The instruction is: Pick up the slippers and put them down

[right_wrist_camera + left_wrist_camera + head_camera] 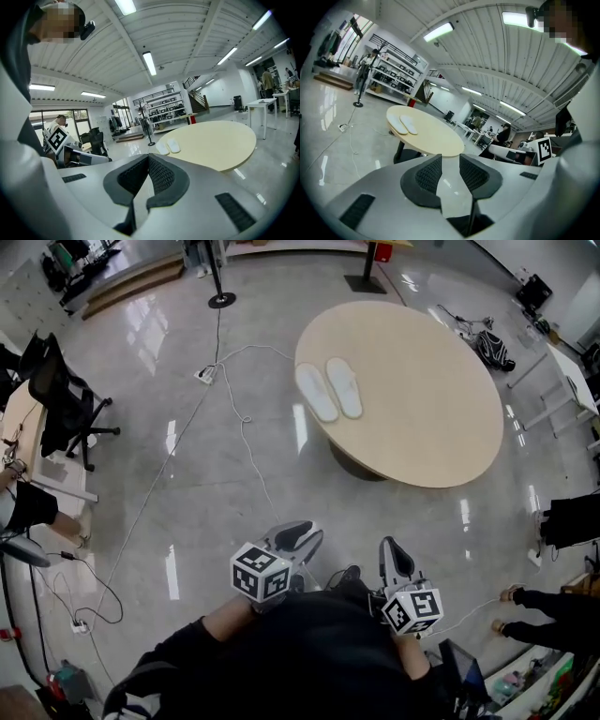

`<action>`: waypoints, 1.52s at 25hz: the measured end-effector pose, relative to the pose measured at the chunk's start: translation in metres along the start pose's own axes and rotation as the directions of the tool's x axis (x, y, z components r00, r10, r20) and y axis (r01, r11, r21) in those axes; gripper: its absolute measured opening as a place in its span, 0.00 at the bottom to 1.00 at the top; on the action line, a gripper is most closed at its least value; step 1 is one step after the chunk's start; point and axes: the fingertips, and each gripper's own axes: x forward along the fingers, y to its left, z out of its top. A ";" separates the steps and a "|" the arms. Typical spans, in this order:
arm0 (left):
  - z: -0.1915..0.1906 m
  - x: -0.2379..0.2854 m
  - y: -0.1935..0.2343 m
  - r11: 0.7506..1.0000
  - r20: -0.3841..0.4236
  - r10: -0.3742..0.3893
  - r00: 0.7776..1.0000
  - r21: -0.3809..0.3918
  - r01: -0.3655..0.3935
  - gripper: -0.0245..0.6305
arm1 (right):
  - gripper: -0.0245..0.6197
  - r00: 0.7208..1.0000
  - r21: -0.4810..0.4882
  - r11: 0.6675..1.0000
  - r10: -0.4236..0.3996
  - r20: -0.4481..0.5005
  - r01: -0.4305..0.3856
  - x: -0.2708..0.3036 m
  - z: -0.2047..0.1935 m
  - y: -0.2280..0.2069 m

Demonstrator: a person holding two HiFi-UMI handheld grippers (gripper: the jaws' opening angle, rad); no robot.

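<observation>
Two white slippers (329,389) lie side by side near the left edge of a round beige table (422,418). In the left gripper view the slippers (404,124) show small and far off on that table (436,136); in the right gripper view the slippers (168,147) sit at the table's near-left rim. My left gripper (302,540) is held close to the body, well short of the table, its jaws open with nothing between them. My right gripper (395,557) is beside it, shut and empty.
White cables (239,418) run across the glossy floor left of the table. A black office chair (61,404) stands at the far left, a black stand base (222,300) at the top. White desks (567,381) and a bag (492,348) are at the right.
</observation>
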 end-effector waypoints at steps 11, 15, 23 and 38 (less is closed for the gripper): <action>0.021 0.097 -0.037 0.998 0.008 0.048 0.999 -0.044 -0.047 0.24 | 0.05 1.000 0.086 0.996 0.014 -0.025 -0.012 0.000 0.019 -0.116; 0.032 0.134 -0.066 0.998 0.017 0.068 0.998 0.000 -0.068 0.24 | 0.05 0.999 0.104 0.994 0.042 -0.010 -0.041 -0.008 0.029 -0.161; 0.039 0.183 -0.082 0.985 0.045 0.161 0.986 -0.061 -0.159 0.24 | 0.05 0.994 0.132 0.986 0.108 -0.008 -0.106 -0.004 0.038 -0.226; 0.148 0.243 0.088 0.923 0.165 0.358 0.919 -0.213 -0.321 0.24 | 0.05 0.984 0.143 0.979 0.160 -0.079 -0.147 0.177 0.081 -0.277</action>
